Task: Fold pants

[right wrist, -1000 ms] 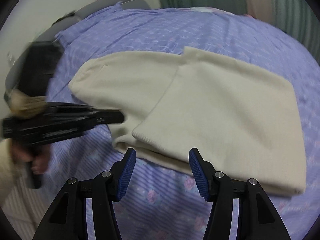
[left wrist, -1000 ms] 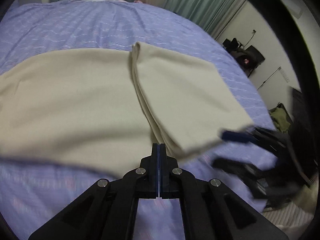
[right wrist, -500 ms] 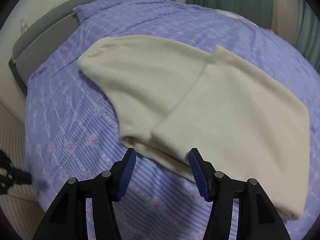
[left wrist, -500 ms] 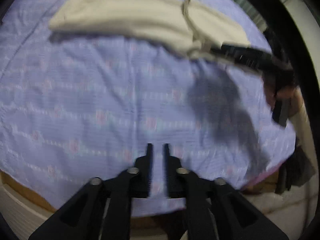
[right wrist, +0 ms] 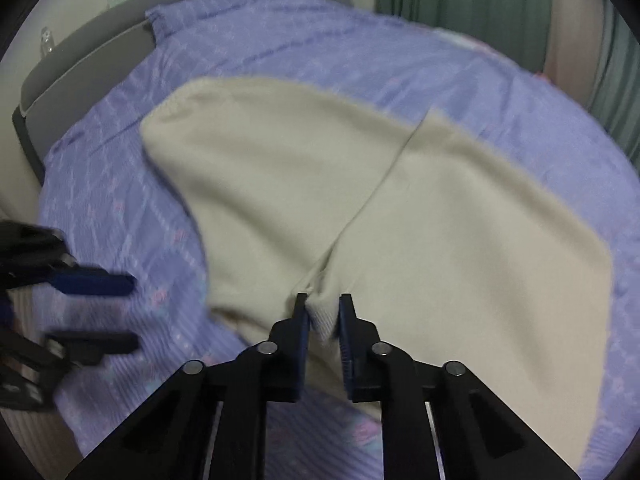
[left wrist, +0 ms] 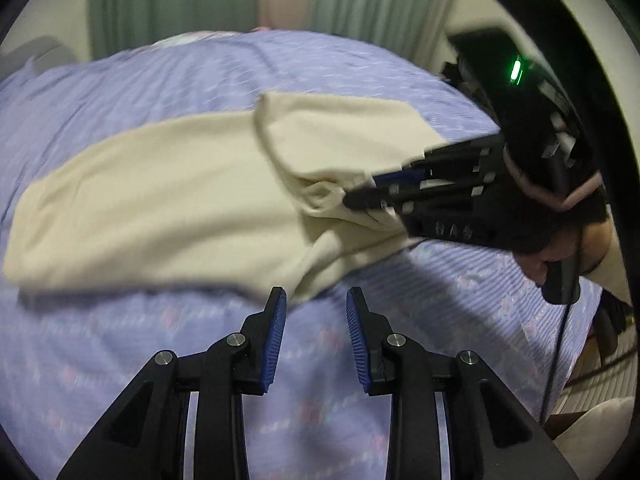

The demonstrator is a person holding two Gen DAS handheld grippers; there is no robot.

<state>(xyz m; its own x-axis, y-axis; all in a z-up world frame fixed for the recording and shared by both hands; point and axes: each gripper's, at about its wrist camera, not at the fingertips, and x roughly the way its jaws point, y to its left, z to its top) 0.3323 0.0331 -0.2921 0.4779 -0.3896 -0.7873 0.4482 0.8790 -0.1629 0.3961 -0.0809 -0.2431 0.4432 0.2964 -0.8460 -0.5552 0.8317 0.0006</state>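
Right wrist view, right hand-held gripper (right wrist: 323, 316) pinching cream pants (right wrist: 440, 232) near edge

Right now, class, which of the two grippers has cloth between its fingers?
The right gripper: its jaws pinch a bunched edge of the cream pants. The left gripper hangs open over the purple bedsheet, with nothing between its jaws.

Pants (right wrist: 360, 208) lie on the bed (right wrist: 120, 208), one part lapped over the other. My right gripper (right wrist: 323, 312) pinches their near edge — my left gripper (left wrist: 315, 312) hangs over bare sheet just before them.
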